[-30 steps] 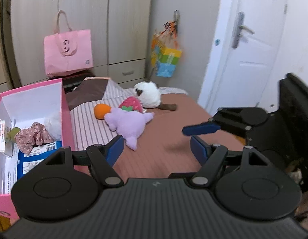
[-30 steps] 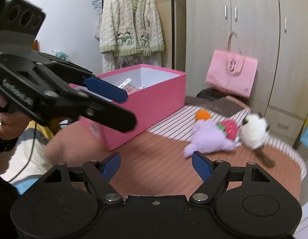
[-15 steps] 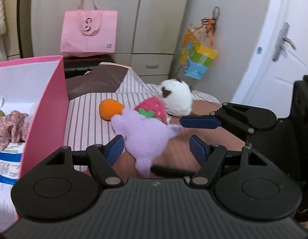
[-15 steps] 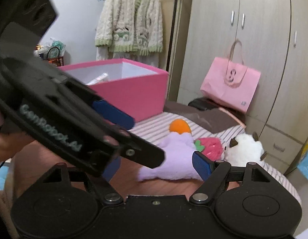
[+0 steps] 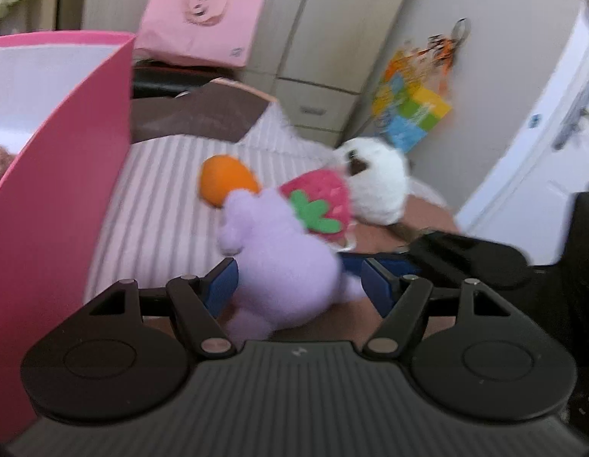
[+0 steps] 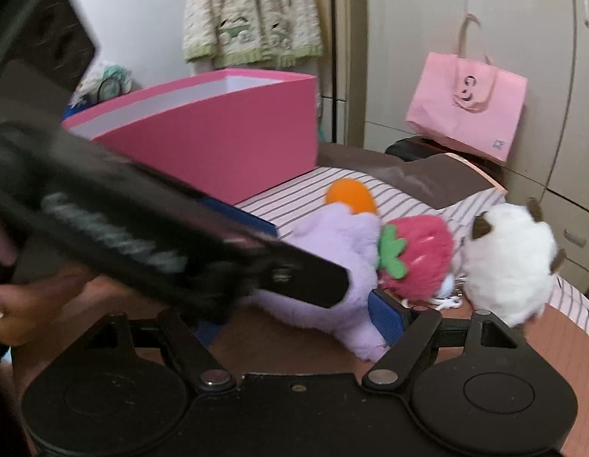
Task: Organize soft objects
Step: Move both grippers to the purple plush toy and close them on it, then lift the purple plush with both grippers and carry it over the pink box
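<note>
Both claws stood with jaws apart around the purple plush toy (image 5: 283, 266), pressing on nothing: the left gripper (image 5: 298, 283) had the toy's near end lying between its blue pads, and the right gripper (image 6: 294, 316) reached in from the right, one pad beside the toy's tail — whether that pad touched it could not be told

Four soft toys lay bunched together on the striped bedcover (image 5: 161, 198): the purple one nearest, one orange ball (image 5: 224, 179) at its far side, one strawberry plush (image 5: 321, 202) resting against it, and one white plush with brown ears (image 5: 378, 186) farthest right

One pink box (image 5: 62, 198) stood just left of the toys, and one pink bag (image 5: 203, 19) leaned against the wardrobe beyond

Only the left view showed a white door and a colourful bag hung beside it; only the right view showed a knitted cardigan (image 6: 252, 11) hanging behind the box and fingers (image 6: 12, 304) gripping the left tool's handle
</note>
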`<action>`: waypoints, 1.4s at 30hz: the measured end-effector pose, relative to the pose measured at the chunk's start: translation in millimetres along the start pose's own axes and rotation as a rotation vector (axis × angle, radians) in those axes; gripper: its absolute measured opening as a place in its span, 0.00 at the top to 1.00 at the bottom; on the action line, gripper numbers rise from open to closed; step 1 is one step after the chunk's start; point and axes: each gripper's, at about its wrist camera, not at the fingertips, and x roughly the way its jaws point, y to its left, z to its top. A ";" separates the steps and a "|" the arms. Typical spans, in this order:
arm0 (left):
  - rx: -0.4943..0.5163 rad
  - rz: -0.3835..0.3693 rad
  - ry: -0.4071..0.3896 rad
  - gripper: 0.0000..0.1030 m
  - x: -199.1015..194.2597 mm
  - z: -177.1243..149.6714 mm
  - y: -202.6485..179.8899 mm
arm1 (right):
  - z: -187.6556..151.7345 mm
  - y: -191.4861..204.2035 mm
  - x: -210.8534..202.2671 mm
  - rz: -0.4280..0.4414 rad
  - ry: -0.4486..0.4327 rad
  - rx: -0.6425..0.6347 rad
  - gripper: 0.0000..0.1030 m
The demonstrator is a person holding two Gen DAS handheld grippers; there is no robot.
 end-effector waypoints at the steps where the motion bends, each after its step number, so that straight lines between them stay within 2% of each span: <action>1: 0.003 0.020 0.002 0.32 1.6 -1.0 1.4 | -0.4 2.3 0.6 -0.012 0.001 -0.012 0.18; 7: -0.026 0.031 0.015 0.31 6.7 -1.6 11.0 | 4.9 3.2 13.0 -0.039 0.020 -0.052 0.17; 9: -0.039 0.029 0.028 0.34 9.0 -3.1 13.6 | 7.0 1.8 18.9 -0.043 0.023 -0.059 0.17; 10: -0.039 0.022 0.034 0.44 10.1 -4.5 13.7 | 7.8 0.3 21.0 -0.037 0.021 -0.050 0.16; 13: -0.032 0.019 0.032 0.47 11.0 -7.0 12.1 | 7.9 -4.3 25.4 -0.007 0.028 0.040 0.15; 16: -0.017 0.012 0.037 0.49 9.1 -9.4 11.5 | 4.2 -1.2 26.1 -0.021 0.016 0.057 0.16; 25: -0.009 -0.007 0.071 0.50 -4.2 -17.5 8.1 | -2.9 11.4 14.2 -0.071 0.016 0.103 0.29; 36: 0.030 -0.029 0.110 0.50 -32.3 -36.7 2.5 | -17.1 40.9 -8.2 -0.081 0.007 0.135 0.29; 42: 0.034 -0.034 0.103 0.50 -47.1 -44.1 3.1 | -17.2 61.7 -14.8 -0.121 -0.001 0.058 0.29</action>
